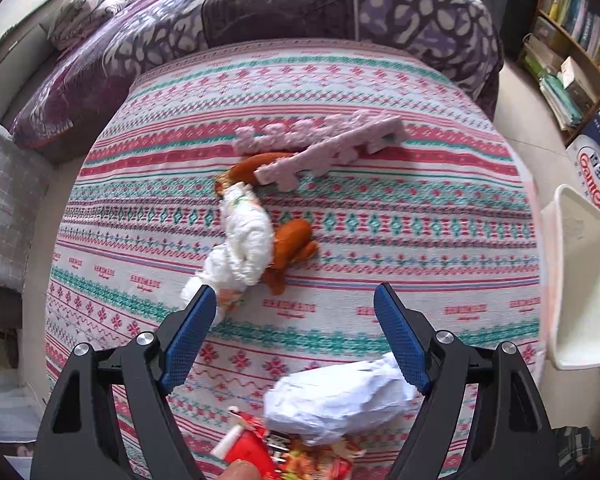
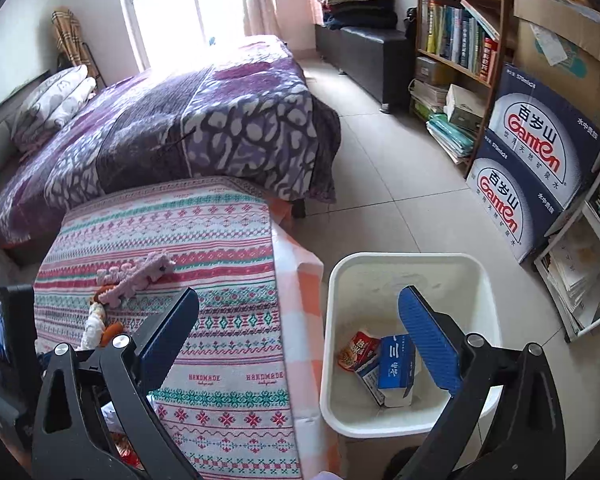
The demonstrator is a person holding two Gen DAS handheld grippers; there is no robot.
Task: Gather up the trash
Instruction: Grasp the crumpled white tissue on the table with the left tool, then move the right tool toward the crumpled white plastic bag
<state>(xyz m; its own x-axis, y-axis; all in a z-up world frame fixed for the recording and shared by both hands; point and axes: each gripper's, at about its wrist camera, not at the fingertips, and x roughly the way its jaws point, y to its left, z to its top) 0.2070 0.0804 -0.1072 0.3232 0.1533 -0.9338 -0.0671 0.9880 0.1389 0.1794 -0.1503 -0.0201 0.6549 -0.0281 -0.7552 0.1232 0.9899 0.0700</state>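
My left gripper stands open over the patterned cloth, nothing between its blue pads. Low in that view lie a crumpled white paper and a red snack wrapper. Ahead of the fingertips lies a white and orange knitted toy, with pink foam strips beyond it. My right gripper is open and empty, straddling the cloth's edge and a white bin on the floor. In the bin rest a blue and white carton and a red packet.
A purple quilted bed lies behind the patterned cloth. Bookshelves and stacked water cartons line the right wall. Tiled floor runs between bed and shelves. The bin also shows at the right edge of the left wrist view.
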